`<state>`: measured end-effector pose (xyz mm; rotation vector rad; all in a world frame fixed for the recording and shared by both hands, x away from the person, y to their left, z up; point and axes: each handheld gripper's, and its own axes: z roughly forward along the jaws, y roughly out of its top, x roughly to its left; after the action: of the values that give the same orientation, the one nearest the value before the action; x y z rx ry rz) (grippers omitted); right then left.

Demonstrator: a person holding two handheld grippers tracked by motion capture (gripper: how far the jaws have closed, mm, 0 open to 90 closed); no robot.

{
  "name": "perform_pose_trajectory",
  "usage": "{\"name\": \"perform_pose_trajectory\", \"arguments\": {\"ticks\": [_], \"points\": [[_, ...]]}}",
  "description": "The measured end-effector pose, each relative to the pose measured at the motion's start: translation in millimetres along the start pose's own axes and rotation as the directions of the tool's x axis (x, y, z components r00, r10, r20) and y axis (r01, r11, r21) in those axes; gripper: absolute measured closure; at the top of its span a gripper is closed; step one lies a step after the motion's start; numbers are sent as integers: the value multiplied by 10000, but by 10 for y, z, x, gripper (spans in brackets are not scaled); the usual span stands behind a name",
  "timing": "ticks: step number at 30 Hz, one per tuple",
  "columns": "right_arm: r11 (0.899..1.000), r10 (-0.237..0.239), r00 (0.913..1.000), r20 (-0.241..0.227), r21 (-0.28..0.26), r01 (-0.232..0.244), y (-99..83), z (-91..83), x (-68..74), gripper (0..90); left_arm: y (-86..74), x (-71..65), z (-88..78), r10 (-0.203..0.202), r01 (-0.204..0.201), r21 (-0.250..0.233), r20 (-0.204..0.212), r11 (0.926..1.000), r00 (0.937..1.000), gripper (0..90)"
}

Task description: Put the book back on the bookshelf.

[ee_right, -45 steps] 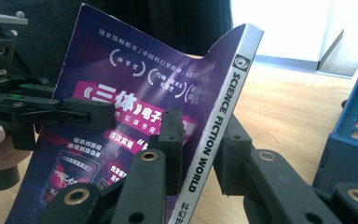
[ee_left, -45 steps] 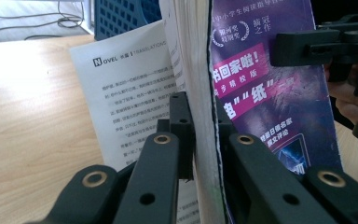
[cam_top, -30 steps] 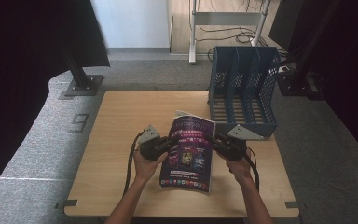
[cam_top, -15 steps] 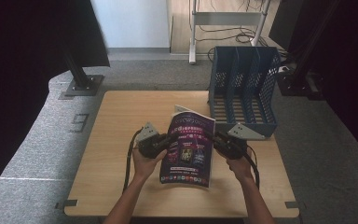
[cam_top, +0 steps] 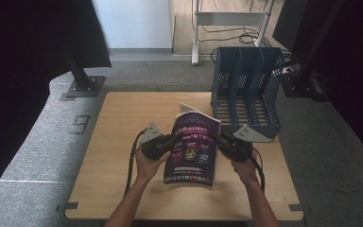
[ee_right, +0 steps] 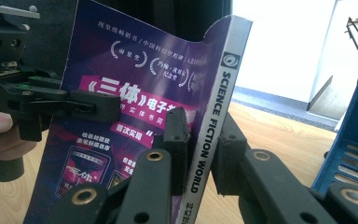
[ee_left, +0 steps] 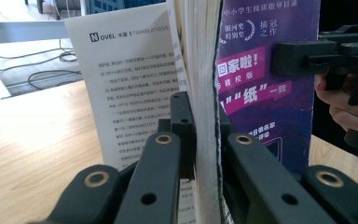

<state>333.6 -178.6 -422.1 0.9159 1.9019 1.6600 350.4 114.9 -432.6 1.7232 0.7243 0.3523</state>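
Both grippers were seen clamped on a purple magazine (cam_top: 192,149) held upright above the wooden surface (cam_top: 113,142). The left gripper (cam_top: 170,143) was pinched on the fore-edge of the pages, its jaws pressed against the paper block in the left gripper view, with a loose white printed sheet (ee_left: 130,79) fanned out beside them. The right gripper (cam_top: 219,141) was closed on the spine, which was seen lettered "SCIENCE FICTION WORLD" (ee_right: 212,126) between its jaws in the right gripper view. The magazine was carried near the middle of the surface, just in front of the blue file rack (cam_top: 246,90) and apart from it.

The step in hand was judged to be the lifting and steadying of the magazine, probably for filing in one of the rack's slots. For the next move, the magazine would need to be kept vertical, turned edge-on to a slot and carried up over the rack's front wall, with the loose sheet kept from catching.

Compared with the earlier frames, the magazine was stood somewhat more upright; both grips and the hands' places were little changed.
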Motion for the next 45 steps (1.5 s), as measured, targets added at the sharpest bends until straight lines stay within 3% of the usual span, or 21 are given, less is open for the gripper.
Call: {"name": "perform_pose_trajectory", "arguments": {"ticks": [20,27,35,38,45], "points": [[9998,-211,9998,55,-19,211,-22,34,8,779,-53,64,69,-60,61,47,-177,10000,9998,860],[9984,-507,9987,88,-239,509,57,79,34,788,31,155,82,-127,127,-26,-260,9999,9996,858],[9988,-87,9999,-99,-485,82,-47,43,16,808,-49,155,49,-188,186,-181,-111,9997,9998,828],[9984,-249,9995,-170,-519,240,-52,2,41,807,-54,157,22,-49,46,-227,-150,9997,9999,806],[9974,-519,9985,-193,-513,508,-36,27,56,804,-20,164,64,36,-46,-293,-337,9996,9994,864]]}}
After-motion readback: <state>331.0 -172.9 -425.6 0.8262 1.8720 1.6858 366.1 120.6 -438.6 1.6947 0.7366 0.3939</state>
